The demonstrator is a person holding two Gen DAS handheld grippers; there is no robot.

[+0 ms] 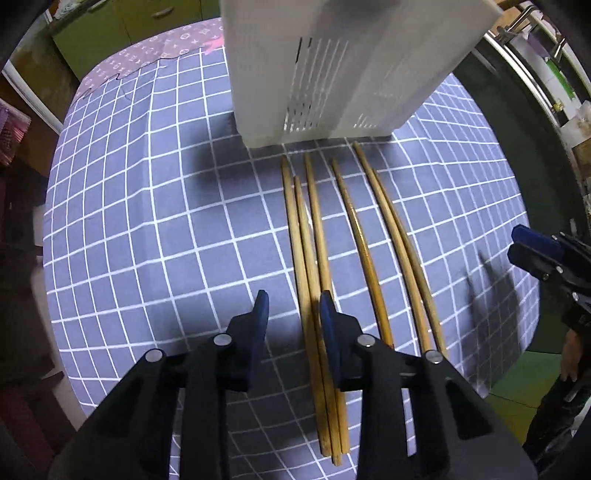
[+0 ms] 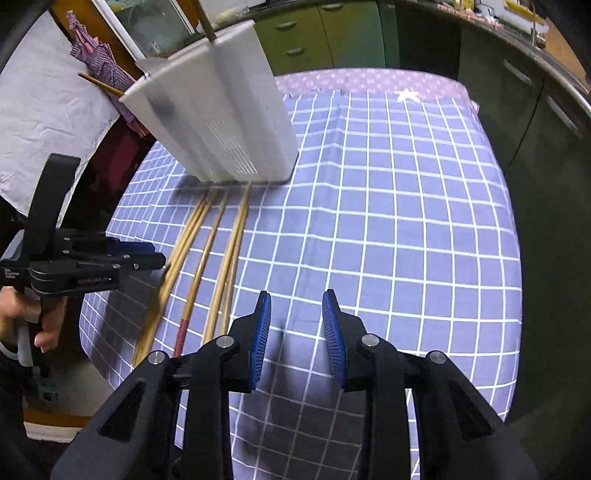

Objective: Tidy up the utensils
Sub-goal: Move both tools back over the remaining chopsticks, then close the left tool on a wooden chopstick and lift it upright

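Note:
Several wooden chopsticks [image 1: 354, 236] lie side by side on the blue checked cloth, tips toward a white slotted utensil holder [image 1: 332, 74]. My left gripper [image 1: 294, 306] hovers open over the leftmost chopsticks, which show in the gap beside its right finger [image 1: 327, 310]; the pads do not press on them. In the right wrist view, the right gripper [image 2: 297, 310] stands open and empty over bare cloth, to the right of the chopsticks [image 2: 225, 258]. One chopstick has a red end [image 2: 181, 336]. The holder [image 2: 221, 110] has two chopsticks poking from its top.
The checked cloth [image 2: 406, 221] covers a small table with near edges on all sides. Green cabinets [image 2: 332, 33] stand behind it. A folded purple umbrella [image 2: 99, 62] leans at the left. A hand [image 2: 40, 317] holds the left gripper [image 2: 147, 258]. The right gripper [image 1: 535, 251] shows at the table's right edge.

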